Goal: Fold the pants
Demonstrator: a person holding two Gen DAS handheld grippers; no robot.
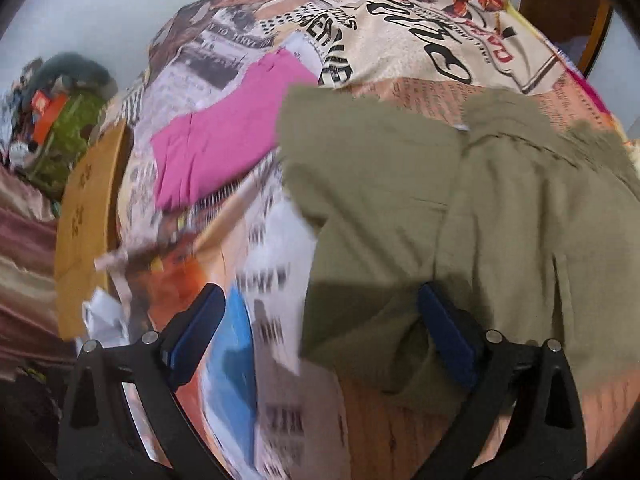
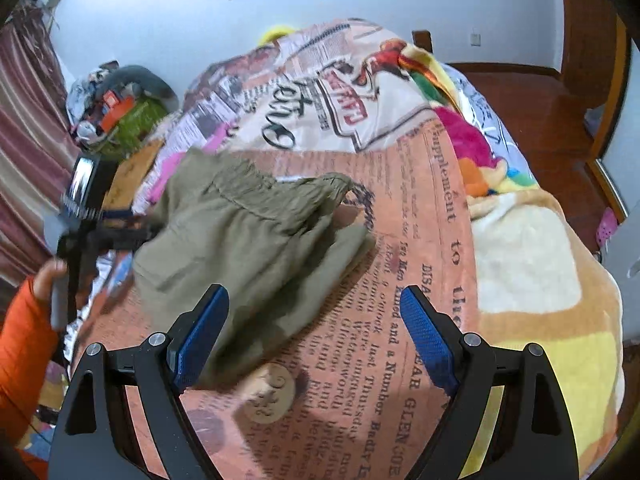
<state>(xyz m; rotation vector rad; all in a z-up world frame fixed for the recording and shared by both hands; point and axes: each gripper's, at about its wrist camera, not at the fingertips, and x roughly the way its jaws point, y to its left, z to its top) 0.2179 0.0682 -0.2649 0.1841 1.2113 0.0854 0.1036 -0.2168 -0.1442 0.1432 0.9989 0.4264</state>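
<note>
My left tool [image 1: 320,340] and right tool [image 2: 310,336] are both spread, gripping nothing, hovering at the near edge of the olive pants [image 2: 256,236] bunched mid-bed, probably lining up a fold.

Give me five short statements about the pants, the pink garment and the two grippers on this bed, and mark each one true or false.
1. The olive pants lie on a newspaper-print bedspread. True.
2. The right gripper is clamped on the pants. False: its jaws stand wide open, with nothing pressed between the pads.
3. A pink garment lies on the bed beside the pants. True.
4. The left gripper is shut. False: its jaws are spread apart, with one finger over the pants' edge.
5. The hand holding the left gripper comes out of a blue sleeve. False: the sleeve is orange.
</note>
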